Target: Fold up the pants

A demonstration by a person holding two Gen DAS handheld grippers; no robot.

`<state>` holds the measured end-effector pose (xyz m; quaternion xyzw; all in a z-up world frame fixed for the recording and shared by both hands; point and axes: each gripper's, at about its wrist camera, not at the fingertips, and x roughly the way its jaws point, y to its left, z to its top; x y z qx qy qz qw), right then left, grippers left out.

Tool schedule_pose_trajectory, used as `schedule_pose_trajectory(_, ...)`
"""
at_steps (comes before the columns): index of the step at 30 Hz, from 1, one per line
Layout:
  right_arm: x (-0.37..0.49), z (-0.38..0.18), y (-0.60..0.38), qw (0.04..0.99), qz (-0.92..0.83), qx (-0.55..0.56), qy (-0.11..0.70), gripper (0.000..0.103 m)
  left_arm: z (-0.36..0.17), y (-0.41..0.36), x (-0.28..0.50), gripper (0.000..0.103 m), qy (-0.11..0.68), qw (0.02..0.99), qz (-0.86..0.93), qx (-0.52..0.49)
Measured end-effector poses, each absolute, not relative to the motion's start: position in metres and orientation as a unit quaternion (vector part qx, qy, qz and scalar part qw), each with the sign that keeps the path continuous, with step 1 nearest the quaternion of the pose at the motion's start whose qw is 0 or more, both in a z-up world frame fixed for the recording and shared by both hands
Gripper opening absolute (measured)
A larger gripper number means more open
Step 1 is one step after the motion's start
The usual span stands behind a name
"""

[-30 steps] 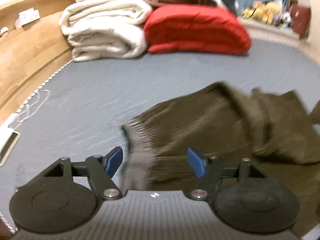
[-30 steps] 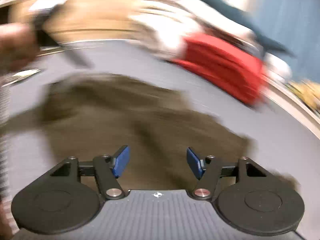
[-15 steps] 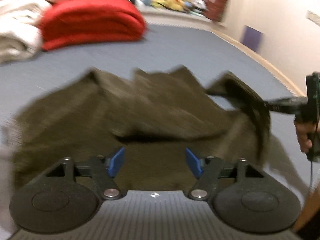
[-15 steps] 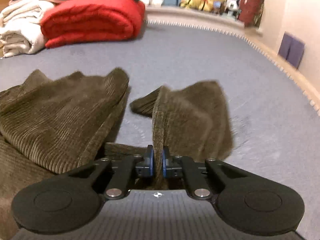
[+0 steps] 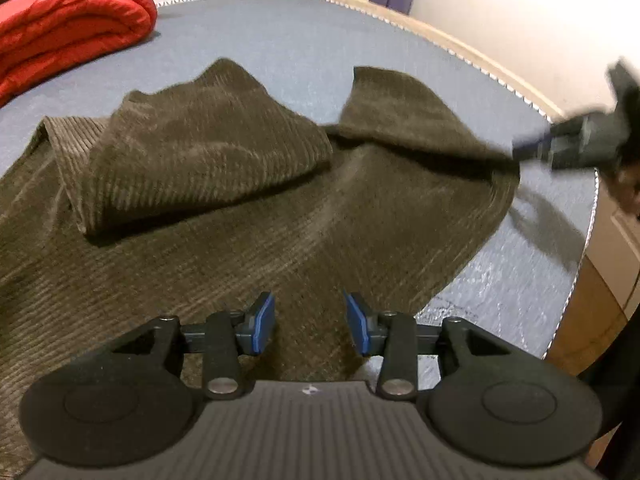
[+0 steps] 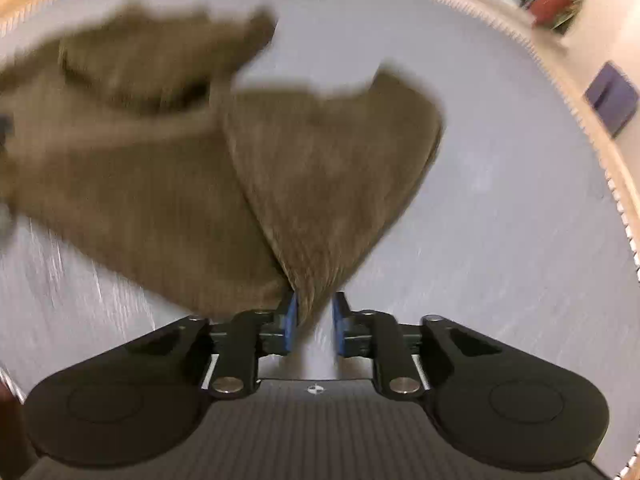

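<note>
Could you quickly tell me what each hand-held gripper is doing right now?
Left hand-held gripper: open, over the pants, holding nothing.
Right hand-held gripper: partly open, pants edge between its pads; grip uncertain.

The pants [image 5: 248, 216] are lying spread on the mat [image 5: 304, 44], directly ahead of the left gripper [image 5: 308, 326] and running under its parted jaws. A folded-over leg is resting on top of the fabric, ahead and to the left. A rolled quilt [image 5: 68, 32] is sitting far ahead, left. The right gripper [image 5: 560, 148] is reaching in from ahead right, at the cloth's edge.

In the right wrist view, the pants [image 6: 320, 184] are fanning out ahead from between the right gripper's [image 6: 313, 322] jaws.
</note>
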<state>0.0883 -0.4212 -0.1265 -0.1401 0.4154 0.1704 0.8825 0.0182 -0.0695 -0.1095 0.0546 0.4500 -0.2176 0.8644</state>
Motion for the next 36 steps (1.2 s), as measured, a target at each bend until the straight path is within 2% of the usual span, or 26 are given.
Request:
schedule_pose_trajectory(2, 0.091, -0.111, -0.409, 0.909, 0.179, -0.121, 0.357, 0.049, -0.119, -0.071, 0.022, 0.045, 0.462, 0.858, -0.218, 0.054)
schedule_pose_trajectory(4, 0.095, -0.109, -0.388, 0.917, 0.191, -0.128, 0.325, 0.056, -0.13, -0.07, 0.025, 0.043, 0.48, 0.846, -0.228, 0.052)
schedule_pose_trajectory(6, 0.109, -0.118, -0.363, 0.915, 0.2, -0.161, 0.31, 0.056, -0.148, -0.074, 0.029, 0.036, 0.509, 0.823, -0.245, 0.057)
schedule_pose_trajectory(10, 0.128, -0.141, -0.321, 0.908, 0.215, -0.209, 0.292, 0.064, -0.152, -0.078, 0.028, 0.036, 0.514, 0.817, -0.254, 0.071)
schedule_pose_trajectory(13, 0.147, -0.167, -0.294, 0.898, 0.194, -0.25, 0.306, 0.065, -0.154, -0.076, 0.031, 0.036, 0.515, 0.816, -0.254, 0.067)
schedule_pose_trajectory(15, 0.151, -0.181, -0.283, 0.892, 0.194, -0.276, 0.3, 0.061, -0.154, -0.076, 0.031, 0.036, 0.513, 0.816, -0.256, 0.072)
schedule_pose_trajectory(16, 0.153, -0.187, -0.282, 0.889, 0.198, -0.278, 0.304, 0.042, -0.154, -0.077, 0.031, 0.036, 0.513, 0.816, -0.257, 0.074)
schedule_pose_trajectory(17, 0.157, -0.191, -0.28, 0.884, 0.204, -0.279, 0.316, 0.009, -0.154, -0.077, 0.032, 0.036, 0.514, 0.815, -0.256, 0.074)
schedule_pose_trajectory(18, 0.158, -0.192, -0.281, 0.884, 0.201, -0.277, 0.318, 0.006, -0.152, -0.077, 0.033, 0.036, 0.515, 0.815, -0.255, 0.074)
schedule_pose_trajectory(23, 0.149, -0.147, -0.328, 0.946, 0.07, -0.208, 0.238, 0.007, -0.15, -0.081, 0.033, 0.036, 0.513, 0.815, -0.257, 0.087)
schedule_pose_trajectory(27, 0.122, -0.118, -0.431, 0.963, -0.146, -0.049, 0.221, 0.007, -0.143, -0.083, 0.033, 0.036, 0.506, 0.816, -0.263, 0.089)
schedule_pose_trajectory(30, 0.091, -0.14, -0.513, 0.909, -0.298, 0.1, 0.274, 0.007, -0.14, -0.086, 0.028, 0.037, 0.501, 0.816, -0.273, 0.091)
schedule_pose_trajectory(33, 0.072, -0.185, -0.574, 0.838, -0.31, 0.262, 0.365, 0.008, -0.141, -0.095, 0.025, 0.037, 0.491, 0.818, -0.283, 0.098)
schedule_pose_trajectory(36, 0.066, -0.201, -0.594, 0.817, -0.309, 0.323, 0.365, 0.017, -0.141, -0.106, 0.024, 0.037, 0.475, 0.821, -0.298, 0.104)
